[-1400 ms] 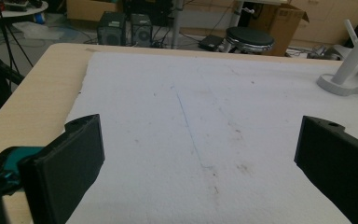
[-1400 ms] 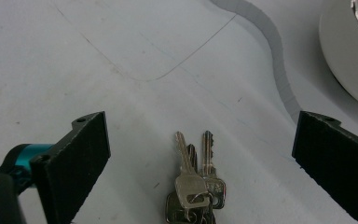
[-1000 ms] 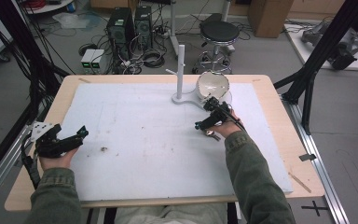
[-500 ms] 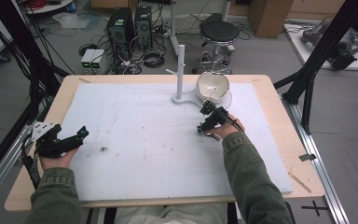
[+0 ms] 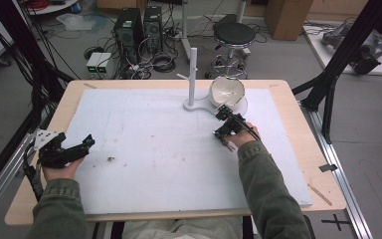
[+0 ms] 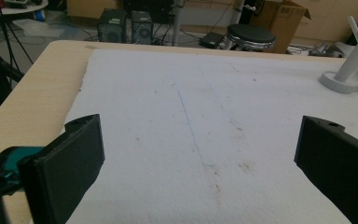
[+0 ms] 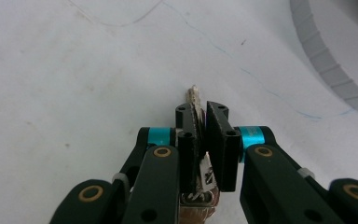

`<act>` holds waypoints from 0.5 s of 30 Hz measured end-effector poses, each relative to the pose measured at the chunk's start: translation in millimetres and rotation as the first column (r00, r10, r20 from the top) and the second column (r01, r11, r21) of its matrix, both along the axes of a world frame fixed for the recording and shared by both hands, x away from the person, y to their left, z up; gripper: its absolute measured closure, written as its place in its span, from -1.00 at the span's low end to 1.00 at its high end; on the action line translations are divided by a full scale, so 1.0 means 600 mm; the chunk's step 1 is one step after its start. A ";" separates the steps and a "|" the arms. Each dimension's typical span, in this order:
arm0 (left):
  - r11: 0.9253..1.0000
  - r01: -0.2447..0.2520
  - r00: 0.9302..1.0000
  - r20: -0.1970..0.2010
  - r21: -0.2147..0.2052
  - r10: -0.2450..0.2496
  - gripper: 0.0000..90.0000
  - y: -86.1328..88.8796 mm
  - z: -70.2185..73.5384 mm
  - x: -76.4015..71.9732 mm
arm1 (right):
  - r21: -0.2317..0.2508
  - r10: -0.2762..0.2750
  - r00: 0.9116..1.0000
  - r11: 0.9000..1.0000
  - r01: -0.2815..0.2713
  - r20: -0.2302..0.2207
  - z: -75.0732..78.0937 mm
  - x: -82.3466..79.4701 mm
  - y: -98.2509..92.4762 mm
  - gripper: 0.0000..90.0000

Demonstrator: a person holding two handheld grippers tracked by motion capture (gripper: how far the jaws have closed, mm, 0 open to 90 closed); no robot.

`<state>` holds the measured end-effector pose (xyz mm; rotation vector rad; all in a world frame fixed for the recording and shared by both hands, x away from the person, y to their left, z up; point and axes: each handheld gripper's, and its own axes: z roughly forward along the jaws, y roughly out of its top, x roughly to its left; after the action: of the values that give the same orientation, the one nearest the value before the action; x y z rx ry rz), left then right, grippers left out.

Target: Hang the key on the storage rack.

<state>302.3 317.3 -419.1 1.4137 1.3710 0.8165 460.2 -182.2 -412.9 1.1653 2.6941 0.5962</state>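
The wooden surface [image 5: 298, 149] fills most of the high view, nearly covered by a white foam mat [image 5: 169, 149]. In the upper middle of that frame a white stand [image 5: 193, 79] rises from its flat base, and a white bowl [image 5: 227, 90] sits just right of it. My right hand-held gripper [image 5: 224, 115] lies right of centre, just below the bowl, and its jaws have just been closing; in the right gripper view they pinch a thin flat silvery piece [image 7: 194, 100], which I cannot identify. Only its tip clears the pads, and its lower end is cut off by the frame. My left hand-held gripper [image 5: 87, 143] rests at the lower left, jaws wide with nothing between them.
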 end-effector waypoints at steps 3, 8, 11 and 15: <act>1.000 0.000 1.000 0.000 0.001 0.000 -0.96 0.000 0.000 0.000 | -0.001 -0.003 1.000 1.000 0.003 -0.006 0.000 -0.001 0.001 0.84; 1.000 0.002 1.000 -0.002 0.002 -0.002 -0.96 0.001 0.000 0.000 | 0.007 -0.003 1.000 1.000 0.003 -0.003 0.000 -0.001 0.000 0.84; 1.000 0.002 1.000 -0.003 0.001 -0.002 -0.96 0.001 0.000 0.000 | 0.016 -0.016 1.000 1.000 0.016 -0.003 0.003 -0.002 -0.003 0.85; 1.000 -0.001 1.000 -0.001 -0.003 0.001 -0.96 0.001 0.000 0.000 | 0.040 -0.026 1.000 0.999 0.026 0.005 0.009 -0.003 -0.008 0.85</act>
<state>302.3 318.1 -419.0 1.4108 1.3733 0.8146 458.3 -186.8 -407.6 1.2044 2.6697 0.6509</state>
